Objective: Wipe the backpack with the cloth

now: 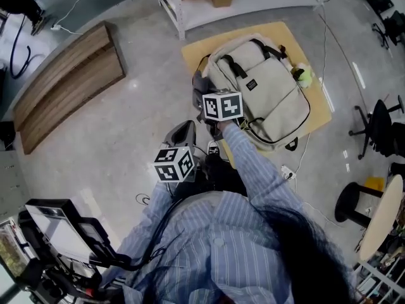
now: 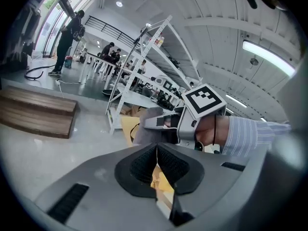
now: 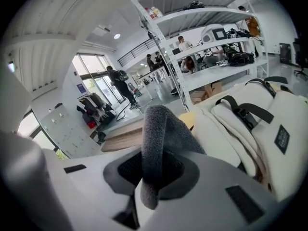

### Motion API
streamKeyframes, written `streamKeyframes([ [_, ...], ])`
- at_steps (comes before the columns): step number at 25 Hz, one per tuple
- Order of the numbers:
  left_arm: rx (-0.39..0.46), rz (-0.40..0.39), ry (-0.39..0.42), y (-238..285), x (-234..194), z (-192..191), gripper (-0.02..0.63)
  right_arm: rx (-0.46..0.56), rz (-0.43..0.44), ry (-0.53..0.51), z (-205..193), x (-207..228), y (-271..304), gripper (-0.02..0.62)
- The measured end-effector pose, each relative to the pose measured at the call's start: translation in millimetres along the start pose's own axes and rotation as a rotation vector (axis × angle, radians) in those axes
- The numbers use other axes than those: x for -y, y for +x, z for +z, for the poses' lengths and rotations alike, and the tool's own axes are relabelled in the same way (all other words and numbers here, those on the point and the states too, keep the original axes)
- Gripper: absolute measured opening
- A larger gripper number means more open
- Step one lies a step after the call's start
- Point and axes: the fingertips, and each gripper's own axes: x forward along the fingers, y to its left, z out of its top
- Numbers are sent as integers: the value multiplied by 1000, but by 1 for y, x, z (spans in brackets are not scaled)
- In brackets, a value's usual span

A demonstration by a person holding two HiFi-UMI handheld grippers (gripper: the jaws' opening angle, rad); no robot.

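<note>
Head view: my right hand-held gripper (image 1: 207, 92), the nearer of the two, sits at the left edge of the cream backpack (image 1: 266, 97). The backpack lies on the yellow tabletop (image 1: 196, 49) at upper centre, its long axis running toward the frame's lower right. Left gripper view: my left hand-held gripper (image 2: 156, 170) shows jaws pressed together on nothing. Right gripper view: jaws clamped on the grey cloth (image 3: 161, 134), with the backpack just right of it.
</note>
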Motion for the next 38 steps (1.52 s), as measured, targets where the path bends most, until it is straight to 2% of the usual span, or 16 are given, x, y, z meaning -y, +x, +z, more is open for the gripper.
streamKeyframes([
  [6, 1, 54, -40, -4, -11, -1, 6, -81, 68, -93, 14, -12, 21, 54],
  [12, 7, 74, -54, -1, -18, 2, 6, -340, 174, -243, 36, -3, 30, 54],
  [16, 3, 71, -42, 4, -11, 6, 6, -425, 193, -323, 70, 12, 37, 54],
  [22, -8, 85, -34, 6, -4, 12, 6, -533, 251, -224, 102, 32, 57, 54],
  [27, -20, 115, -52, 19, -16, 13, 6, -629, 184, -215, 103, 79, 80, 54],
  [33, -32, 130, -56, 36, -20, 21, 6, -605, 139, -181, 124, 120, 88, 52],
  [38, -29, 110, -36, 56, -8, 30, 6, -560, 68, -149, 149, 176, 84, 54],
])
